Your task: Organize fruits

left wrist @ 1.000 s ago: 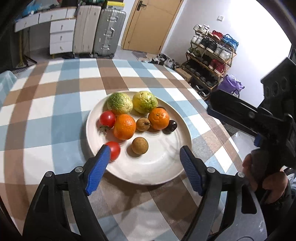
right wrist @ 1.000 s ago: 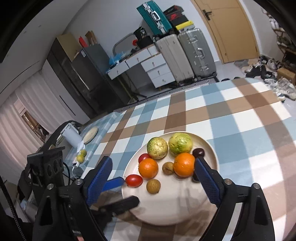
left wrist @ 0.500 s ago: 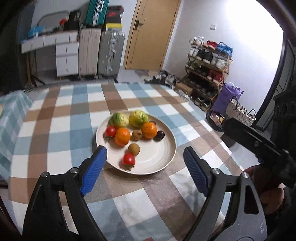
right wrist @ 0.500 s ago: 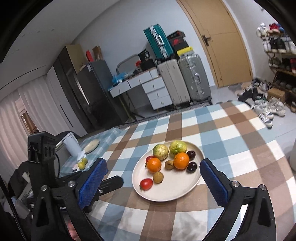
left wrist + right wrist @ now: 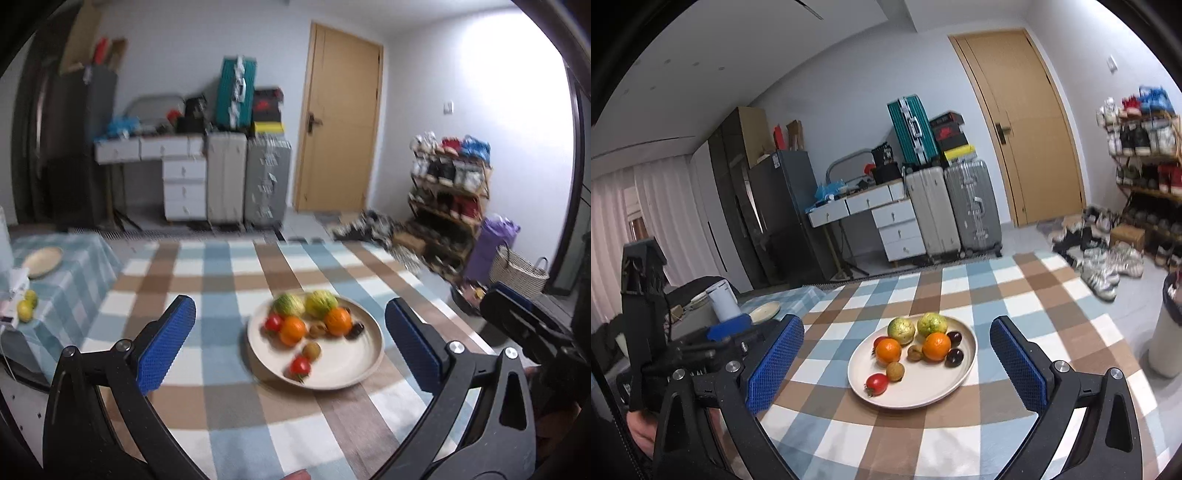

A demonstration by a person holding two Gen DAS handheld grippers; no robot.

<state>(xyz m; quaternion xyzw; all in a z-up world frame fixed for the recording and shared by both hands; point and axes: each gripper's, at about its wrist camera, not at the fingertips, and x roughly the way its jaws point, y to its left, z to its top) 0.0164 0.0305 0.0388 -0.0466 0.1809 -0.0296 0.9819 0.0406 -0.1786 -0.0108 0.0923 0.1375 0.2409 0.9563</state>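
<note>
A cream plate (image 5: 923,389) sits on the checked tablecloth (image 5: 1015,295). It holds two oranges (image 5: 888,350), two green-yellow fruits (image 5: 901,330), two tomatoes (image 5: 877,383), small brown fruits (image 5: 895,371) and dark plums (image 5: 955,357). In the left wrist view the plate (image 5: 343,363) is blurred. My left gripper (image 5: 288,303) hangs well back from the plate, its jaws opening with nothing between them. My right gripper (image 5: 895,322) is open and empty, also back from the plate. Each gripper shows at the edge of the other's view, the left one (image 5: 727,328) and the right one (image 5: 517,321).
A lower side table at the left carries a small plate (image 5: 40,262), yellow-green fruits (image 5: 26,306) and a white kettle (image 5: 722,302). A white bin (image 5: 1167,332) stands by the table's right side. Suitcases (image 5: 971,206), drawers, a shoe rack (image 5: 450,192) and a basket (image 5: 517,271) line the room.
Both grippers have drawn back and up from the plate, which now looks smaller and farther off. The left jaws have spread wider. Both views have tilted up toward the room.
</note>
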